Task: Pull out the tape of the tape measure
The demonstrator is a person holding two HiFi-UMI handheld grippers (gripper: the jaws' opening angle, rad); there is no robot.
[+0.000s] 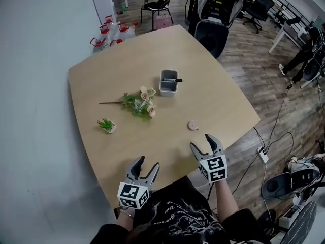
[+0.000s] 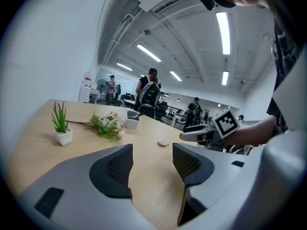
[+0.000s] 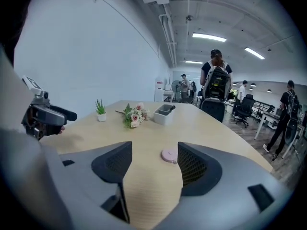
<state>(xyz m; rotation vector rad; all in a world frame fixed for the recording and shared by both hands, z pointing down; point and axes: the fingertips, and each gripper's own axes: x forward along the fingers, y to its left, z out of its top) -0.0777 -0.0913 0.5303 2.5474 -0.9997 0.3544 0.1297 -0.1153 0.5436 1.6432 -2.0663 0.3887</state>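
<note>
A small round pink tape measure (image 1: 193, 125) lies flat on the wooden table (image 1: 223, 100), near its right front edge. My right gripper (image 1: 206, 142) hovers open just short of it, and in the right gripper view the tape measure (image 3: 169, 155) sits a little ahead, close to the right jaw. My left gripper (image 1: 146, 165) is open at the table's near edge, with nothing between its jaws. From the left gripper view the tape measure (image 2: 163, 143) is small and far ahead, and the right gripper (image 2: 184, 136) shows at the right.
A bunch of artificial flowers (image 1: 137, 102), a tiny potted plant (image 1: 107, 125) and a grey holder (image 1: 168, 82) with a pen stand mid-table. Office chairs (image 1: 212, 34) stand beyond the far edge. Cables and a power strip (image 1: 263, 154) lie on the floor at right.
</note>
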